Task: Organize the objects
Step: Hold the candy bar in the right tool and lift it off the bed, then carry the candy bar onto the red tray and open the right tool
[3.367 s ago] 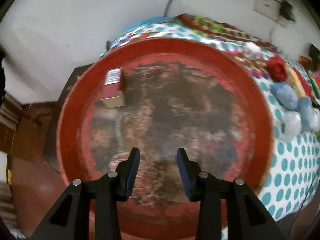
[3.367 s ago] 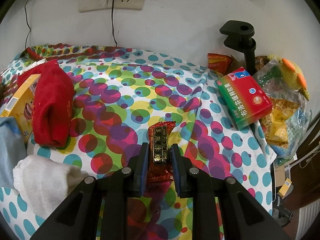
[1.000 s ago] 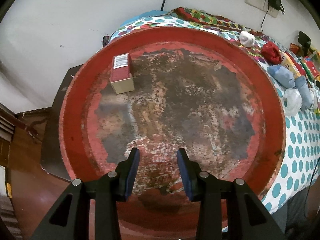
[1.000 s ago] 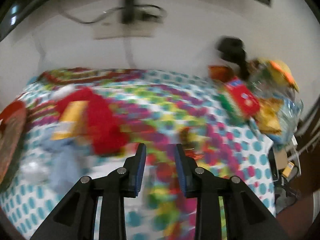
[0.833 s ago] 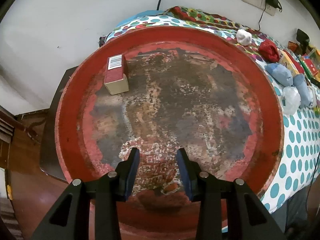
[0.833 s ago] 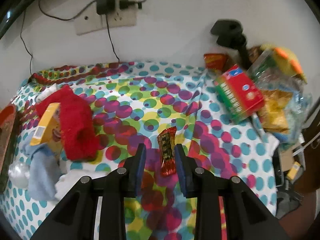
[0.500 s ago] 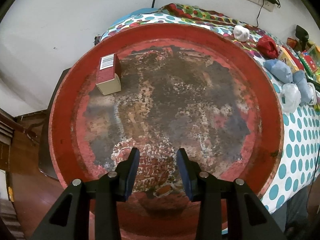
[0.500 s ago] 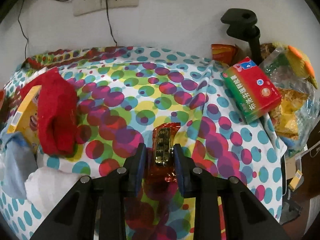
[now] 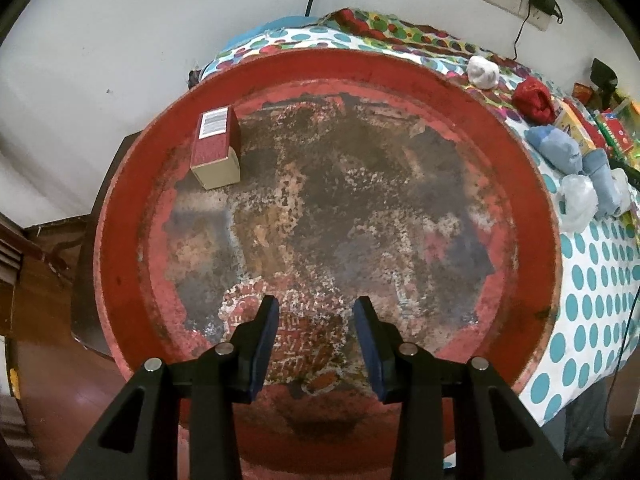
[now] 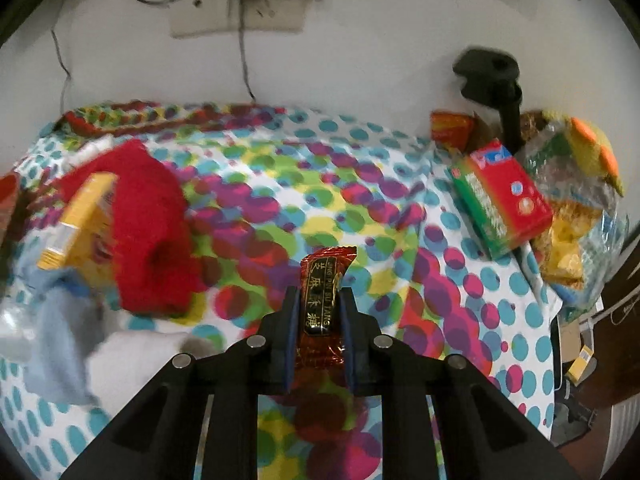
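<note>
Right gripper [image 10: 319,312] clamps the candy packet [image 10: 323,300] above the dotted cloth [image 10: 280,216].

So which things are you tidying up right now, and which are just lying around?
For the job:
right gripper, shut on the red candy wrapper
red round tray
small box in the tray

Lying about:
red sock
green-and-red box
yellow box
left gripper, open
</note>
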A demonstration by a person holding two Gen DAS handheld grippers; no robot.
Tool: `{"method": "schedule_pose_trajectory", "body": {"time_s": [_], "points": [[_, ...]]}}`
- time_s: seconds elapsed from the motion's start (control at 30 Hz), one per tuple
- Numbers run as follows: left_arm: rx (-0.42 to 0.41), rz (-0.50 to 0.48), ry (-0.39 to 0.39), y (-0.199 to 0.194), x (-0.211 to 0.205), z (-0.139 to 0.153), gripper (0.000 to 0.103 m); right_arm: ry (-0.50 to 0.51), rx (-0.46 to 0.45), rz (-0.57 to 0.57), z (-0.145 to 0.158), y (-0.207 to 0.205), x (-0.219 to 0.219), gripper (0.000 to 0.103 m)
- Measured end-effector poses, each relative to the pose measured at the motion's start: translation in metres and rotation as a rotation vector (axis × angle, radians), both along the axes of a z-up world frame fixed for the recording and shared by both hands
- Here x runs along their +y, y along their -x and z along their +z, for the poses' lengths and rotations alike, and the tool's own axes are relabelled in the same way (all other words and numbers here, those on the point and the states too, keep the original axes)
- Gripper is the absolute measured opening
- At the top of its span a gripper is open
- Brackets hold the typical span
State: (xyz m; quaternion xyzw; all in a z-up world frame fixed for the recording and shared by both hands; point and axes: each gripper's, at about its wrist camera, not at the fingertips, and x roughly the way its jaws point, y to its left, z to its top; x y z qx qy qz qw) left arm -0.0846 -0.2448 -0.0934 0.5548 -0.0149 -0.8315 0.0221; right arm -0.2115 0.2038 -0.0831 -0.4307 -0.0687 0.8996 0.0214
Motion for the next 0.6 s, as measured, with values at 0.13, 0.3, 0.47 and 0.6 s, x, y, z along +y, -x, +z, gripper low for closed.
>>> {"method": "schedule_pose_trajectory", "body": {"time_s": [0.13,0.3,0.47,0.6], "points": [[0.013,-0.003,-0.010,-0.002,0.000,0.006,0.040,0.005,0.037,0.067,0.028,-0.006,-0.028,0.017],[0.028,0.000,-0.019,-0.004,-0.002,0.012,0.040,0.021,0.054,0.172,0.052,-0.014,-0.076,0.017],[0.036,0.011,-0.028,-0.006,-0.010,0.017,0.040,0.043,0.049,0.316,0.064,-0.027,-0.141,0.017],[0.041,0.033,-0.034,-0.008,-0.019,0.019,0.040,0.073,0.034,0.425,0.066,-0.040,-0.193,0.017]]}}
